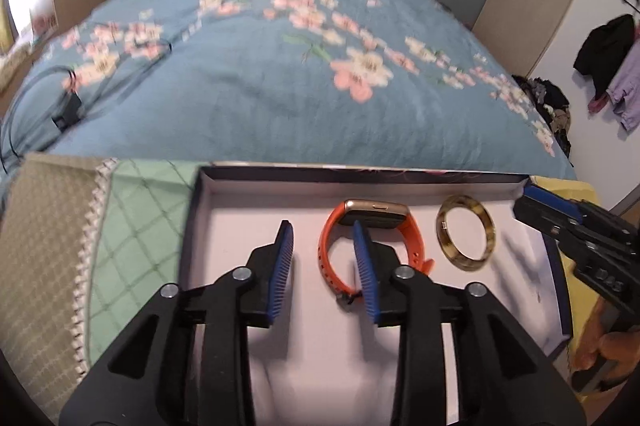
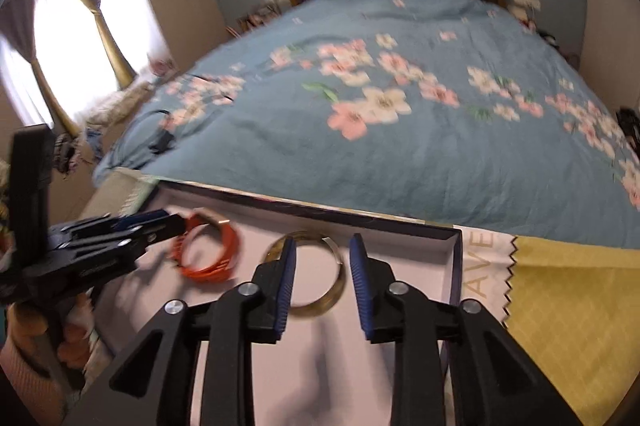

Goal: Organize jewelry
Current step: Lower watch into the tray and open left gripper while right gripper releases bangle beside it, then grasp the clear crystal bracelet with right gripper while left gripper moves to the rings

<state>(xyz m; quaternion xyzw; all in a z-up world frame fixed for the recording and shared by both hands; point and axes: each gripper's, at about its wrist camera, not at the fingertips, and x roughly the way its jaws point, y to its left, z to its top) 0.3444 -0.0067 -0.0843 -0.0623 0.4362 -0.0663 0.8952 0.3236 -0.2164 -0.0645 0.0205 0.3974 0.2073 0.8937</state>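
Observation:
A shallow dark-walled box [image 1: 360, 173] with a white floor lies at the foot of the bed. In it lie an orange-strapped watch [image 1: 372, 226] with a gold case and a gold-and-tortoise bangle [image 1: 466, 237]. My left gripper [image 1: 322, 240] is open over the box floor, its right finger beside the watch strap. My right gripper [image 2: 322, 250] is open and empty above the bangle [image 2: 316, 306], which shows between the fingers. The watch also shows in the right wrist view [image 2: 208, 250], and so does the left gripper [image 2: 160, 220].
The blue floral bedspread [image 1: 280, 86] stretches beyond the box, with a black cable and adapter [image 1: 66, 106] on its left. A green quilted cloth [image 1: 140, 218] lies left of the box and a yellow cloth [image 2: 572, 306] right of it. Clothes hang at the right wall [image 1: 612, 66].

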